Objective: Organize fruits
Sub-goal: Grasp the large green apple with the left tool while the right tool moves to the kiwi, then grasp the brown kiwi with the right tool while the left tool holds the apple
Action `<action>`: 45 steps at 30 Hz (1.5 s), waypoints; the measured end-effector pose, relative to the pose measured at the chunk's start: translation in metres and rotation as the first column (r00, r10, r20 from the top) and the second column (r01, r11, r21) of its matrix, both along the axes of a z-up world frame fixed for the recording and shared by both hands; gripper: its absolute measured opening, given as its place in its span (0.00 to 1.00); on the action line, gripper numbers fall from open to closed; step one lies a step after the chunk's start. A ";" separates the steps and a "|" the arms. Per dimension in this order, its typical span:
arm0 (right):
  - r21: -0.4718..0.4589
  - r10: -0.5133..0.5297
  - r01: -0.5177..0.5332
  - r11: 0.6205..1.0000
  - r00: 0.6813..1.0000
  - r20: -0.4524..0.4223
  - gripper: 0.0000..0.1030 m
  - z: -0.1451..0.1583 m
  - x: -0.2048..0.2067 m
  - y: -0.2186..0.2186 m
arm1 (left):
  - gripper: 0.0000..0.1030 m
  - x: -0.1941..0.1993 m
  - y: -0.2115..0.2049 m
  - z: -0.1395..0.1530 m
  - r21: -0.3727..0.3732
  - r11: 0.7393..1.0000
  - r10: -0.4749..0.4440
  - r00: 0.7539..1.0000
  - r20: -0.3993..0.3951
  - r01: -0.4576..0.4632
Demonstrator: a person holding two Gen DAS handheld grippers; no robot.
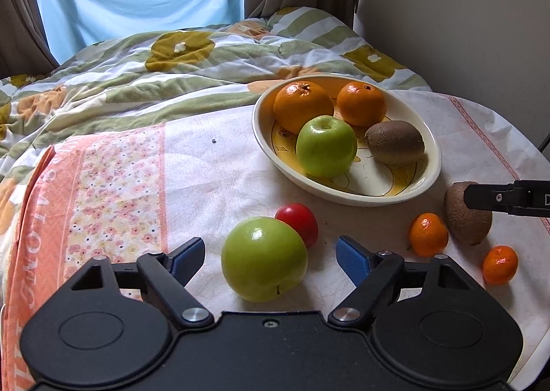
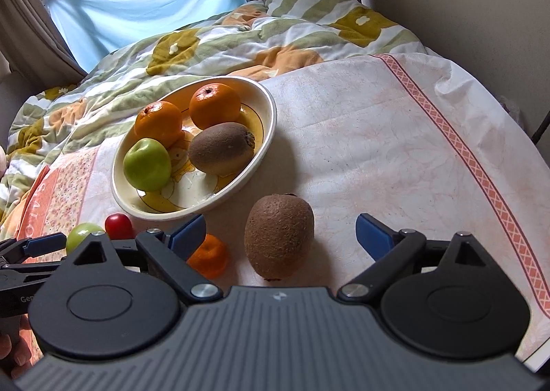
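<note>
- Fruits are about half sorted I'd say: four sit in the bowl [image 1: 426, 181] and five are still loose on the surface [image 1: 223, 167] in front of it.
- Apples: two green ones. One in the bowl [image 1: 326, 146], one loose [image 1: 264, 259] and sitting right between the spread fingers of the left gripper [image 1: 270, 255], pads not touching it.
- Oranges: two, both in the bowl at the back, [image 1: 302, 105] and [image 1: 361, 103].
- Kiwis: two. One in the bowl [image 1: 394, 142], one loose [image 2: 279, 240] between the wide-open fingers of the right gripper [image 2: 281, 234], nothing pinched yet.
- Mandarins: two small ones, both loose, [image 1: 428, 234] and [image 1: 500, 264], near the loose kiwi.
- Red fruit: one little one [image 1: 298, 223], tomato maybe, can't really tell, touching or just behind the loose apple.
- So my guess is the apple and kiwi go in next, then the three small ones.
</note>
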State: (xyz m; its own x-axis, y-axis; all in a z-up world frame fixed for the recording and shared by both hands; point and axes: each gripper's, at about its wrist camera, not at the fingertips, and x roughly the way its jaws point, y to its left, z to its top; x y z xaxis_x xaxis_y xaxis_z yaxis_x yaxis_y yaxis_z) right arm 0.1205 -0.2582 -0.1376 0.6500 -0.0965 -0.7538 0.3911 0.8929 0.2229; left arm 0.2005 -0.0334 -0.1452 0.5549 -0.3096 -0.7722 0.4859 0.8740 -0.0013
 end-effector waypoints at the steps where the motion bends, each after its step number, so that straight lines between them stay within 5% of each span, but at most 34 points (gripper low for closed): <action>1: 0.002 0.001 -0.001 1.000 1.000 -0.003 1.00 -0.001 0.001 -0.001 | 0.79 0.001 -0.003 -0.003 0.004 1.000 0.000 1.000 -0.008 0.000; 8: 0.021 -0.001 0.002 1.000 1.000 -0.025 0.99 -0.010 0.005 -0.004 | 0.72 0.006 -0.006 -0.014 0.021 1.000 0.011 0.999 -0.033 -0.010; 12: 0.031 -0.007 0.008 0.999 0.999 -0.033 0.95 -0.014 0.006 -0.006 | 0.59 0.010 -0.006 -0.020 0.047 0.999 0.010 0.999 -0.033 -0.008; 30: 0.062 -0.028 0.031 0.998 0.998 -0.048 0.78 -0.025 0.012 0.002 | 0.59 -0.002 0.012 -0.014 0.026 1.000 0.011 0.998 -0.056 -0.010; 45: -0.033 0.012 -0.014 0.999 0.998 -0.059 0.63 -0.027 0.016 0.013 | 0.59 -0.024 0.033 0.000 -0.012 0.999 0.040 0.998 -0.049 -0.041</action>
State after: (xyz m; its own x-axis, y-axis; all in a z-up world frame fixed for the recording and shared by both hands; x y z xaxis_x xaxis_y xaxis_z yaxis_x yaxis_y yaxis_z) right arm 0.1366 -0.2452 -0.1643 0.6057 -0.1144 -0.7874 0.3912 0.9046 0.1695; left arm 0.1764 0.0000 -0.1457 0.5289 -0.2976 -0.7948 0.4494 0.8926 -0.0352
